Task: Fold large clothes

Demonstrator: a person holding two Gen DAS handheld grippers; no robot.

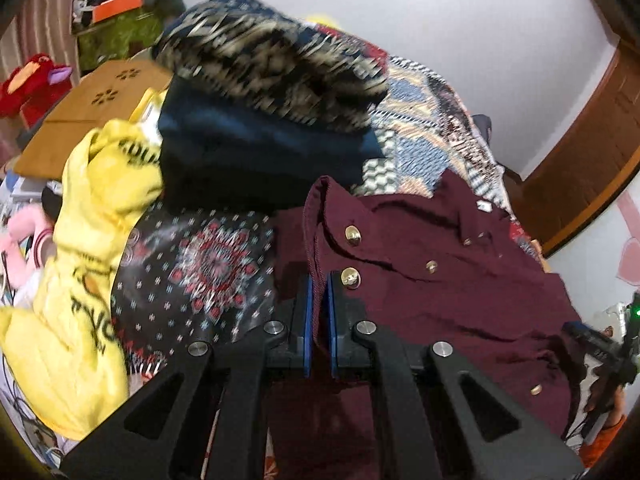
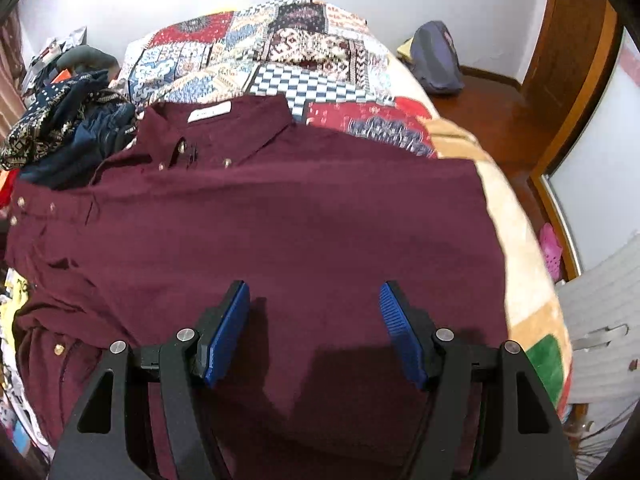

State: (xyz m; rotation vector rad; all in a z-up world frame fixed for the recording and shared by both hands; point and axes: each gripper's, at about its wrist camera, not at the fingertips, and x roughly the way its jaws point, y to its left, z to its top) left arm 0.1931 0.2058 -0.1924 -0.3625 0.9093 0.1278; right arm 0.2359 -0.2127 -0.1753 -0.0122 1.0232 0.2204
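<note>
A large maroon shirt (image 2: 280, 216) with gold buttons lies spread on the patchwork bedspread (image 2: 256, 60), collar and white label at the far side. In the left wrist view the same maroon shirt (image 1: 460, 280) has one cuffed edge lifted, and my left gripper (image 1: 320, 292) is shut on that edge just beside two gold buttons. My right gripper (image 2: 314, 320) hovers low over the flat body of the shirt, its blue pads wide apart with nothing between them. The right gripper (image 1: 600, 352) also shows at the left view's right edge.
A heap of dark blue and patterned clothes (image 1: 264, 92) and a yellow printed garment (image 1: 92, 248) lie left of the shirt. A wooden board (image 1: 92, 112) and a red plush toy (image 1: 28, 84) sit beyond. A grey bag (image 2: 436, 58) rests past the bed near the wooden door (image 2: 572, 48).
</note>
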